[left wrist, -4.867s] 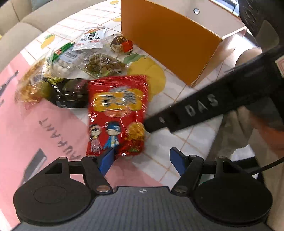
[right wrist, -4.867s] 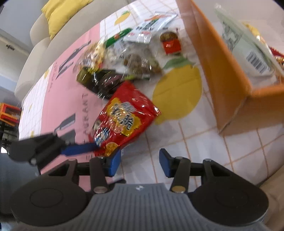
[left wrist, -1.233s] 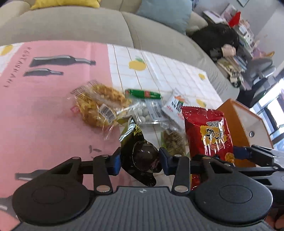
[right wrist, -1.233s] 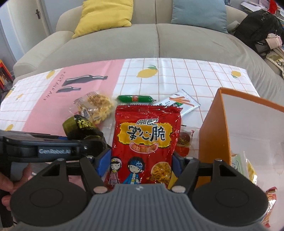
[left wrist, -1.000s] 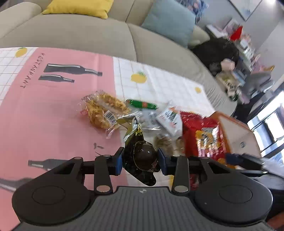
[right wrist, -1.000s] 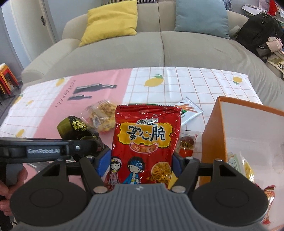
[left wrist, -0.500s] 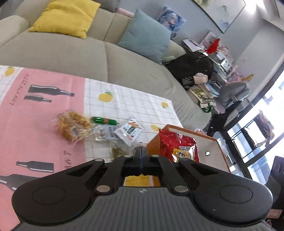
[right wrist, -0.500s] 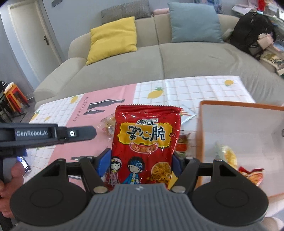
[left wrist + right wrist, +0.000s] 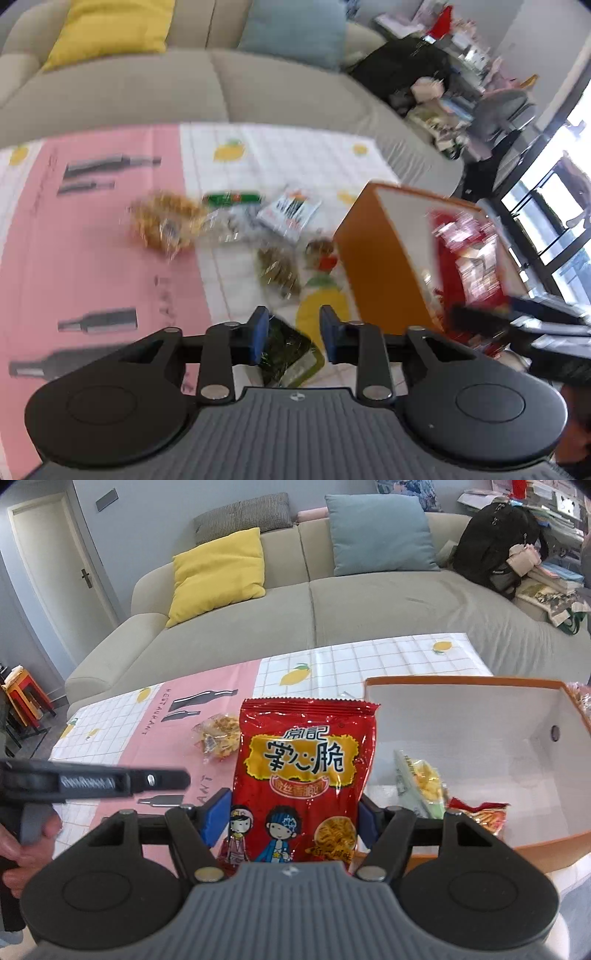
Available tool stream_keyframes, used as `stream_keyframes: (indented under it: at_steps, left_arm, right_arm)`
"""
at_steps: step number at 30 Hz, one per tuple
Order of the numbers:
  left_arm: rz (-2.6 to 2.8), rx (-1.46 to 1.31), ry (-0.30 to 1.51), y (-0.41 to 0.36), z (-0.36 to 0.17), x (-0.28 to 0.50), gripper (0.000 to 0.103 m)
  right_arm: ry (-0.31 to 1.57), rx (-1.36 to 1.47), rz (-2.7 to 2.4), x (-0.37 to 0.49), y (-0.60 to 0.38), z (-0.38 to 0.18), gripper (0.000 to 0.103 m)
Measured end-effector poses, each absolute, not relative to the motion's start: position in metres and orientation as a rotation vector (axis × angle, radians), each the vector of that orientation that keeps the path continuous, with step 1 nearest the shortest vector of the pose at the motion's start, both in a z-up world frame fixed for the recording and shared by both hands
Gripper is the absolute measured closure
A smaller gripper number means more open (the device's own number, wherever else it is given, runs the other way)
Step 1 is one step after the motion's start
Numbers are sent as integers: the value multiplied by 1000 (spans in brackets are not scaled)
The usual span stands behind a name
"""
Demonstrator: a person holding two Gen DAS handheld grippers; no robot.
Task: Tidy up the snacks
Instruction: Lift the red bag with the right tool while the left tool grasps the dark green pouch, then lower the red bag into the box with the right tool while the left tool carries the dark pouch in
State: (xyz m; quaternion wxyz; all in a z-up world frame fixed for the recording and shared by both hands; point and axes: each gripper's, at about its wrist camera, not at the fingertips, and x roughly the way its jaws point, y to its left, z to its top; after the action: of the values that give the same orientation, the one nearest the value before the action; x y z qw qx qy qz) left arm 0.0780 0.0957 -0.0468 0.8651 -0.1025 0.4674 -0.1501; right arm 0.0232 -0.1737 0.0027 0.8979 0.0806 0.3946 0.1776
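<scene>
Above the orange-walled box (image 9: 461, 843), the right gripper (image 9: 291, 818) clamps the glossy red noodle-snack bag (image 9: 301, 775); only the left view shows the opening left gripper (image 9: 294, 334), a dark green foil packet (image 9: 290, 356) seemingly loose below.

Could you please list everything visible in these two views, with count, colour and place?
Red snack bag: 1, red and yellow, upright between the right claw's pads, beside the box.
Box: 1, orange outside, white inside, on the table's right; at least two packets inside.
Dark green packet: 1, below the left claw, apparently on the table.
Yellow snack packet: 1, clear wrap, on the pink cloth.
Green stick: 1, behind the packets.
White sachet: 1, near the box.
Brown snack packet: 1, clear, mid-table.
Small red-brown snack: 1, against the box.
Tablecloth: 1, pink and white.
Sofa: 1, beige; yellow and blue cushions.
Left claw: 1, black and blue, opening, nothing gripped.
Right claw: 1, gripping the bag.
</scene>
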Motion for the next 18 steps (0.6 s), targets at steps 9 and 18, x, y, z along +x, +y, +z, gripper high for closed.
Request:
stream_keyframes:
  at_steps: [9,18]
  left_arm:
    - [-236,-301,1100,97,-108,96,42]
    - [-193,-334,1157,94,-147,111,42]
  right_arm:
    - [840,173,251,52,-226,0,36]
    - [878,150,164,73,-260,-14,36]
